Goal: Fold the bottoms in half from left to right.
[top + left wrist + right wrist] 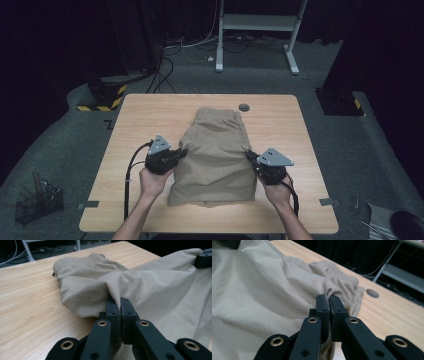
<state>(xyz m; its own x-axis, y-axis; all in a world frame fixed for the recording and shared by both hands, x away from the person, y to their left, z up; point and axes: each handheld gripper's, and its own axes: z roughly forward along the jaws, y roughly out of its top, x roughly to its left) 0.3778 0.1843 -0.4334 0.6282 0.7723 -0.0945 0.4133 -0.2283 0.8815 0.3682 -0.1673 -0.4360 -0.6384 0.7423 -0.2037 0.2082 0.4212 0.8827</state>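
Note:
A pair of beige shorts [217,155] lies on the wooden table [150,115], its elastic waistband [217,114] toward the far edge. My left gripper [183,150] is shut on the left side edge of the shorts [140,285], with a fold of cloth pinched between its black jaws. My right gripper [248,153] is shut on the right side edge of the shorts [262,290]. Between the two grips the fabric is lifted and stretched, while the waistband [337,271] rests on the wood. A person's hands hold both grippers from the near side.
A round cable hole [244,107] sits in the table just beyond the waistband. On the floor stand a wire basket [37,202] at near left, a white frame [257,30] behind the table, and a yellow-black striped base [102,97] at far left.

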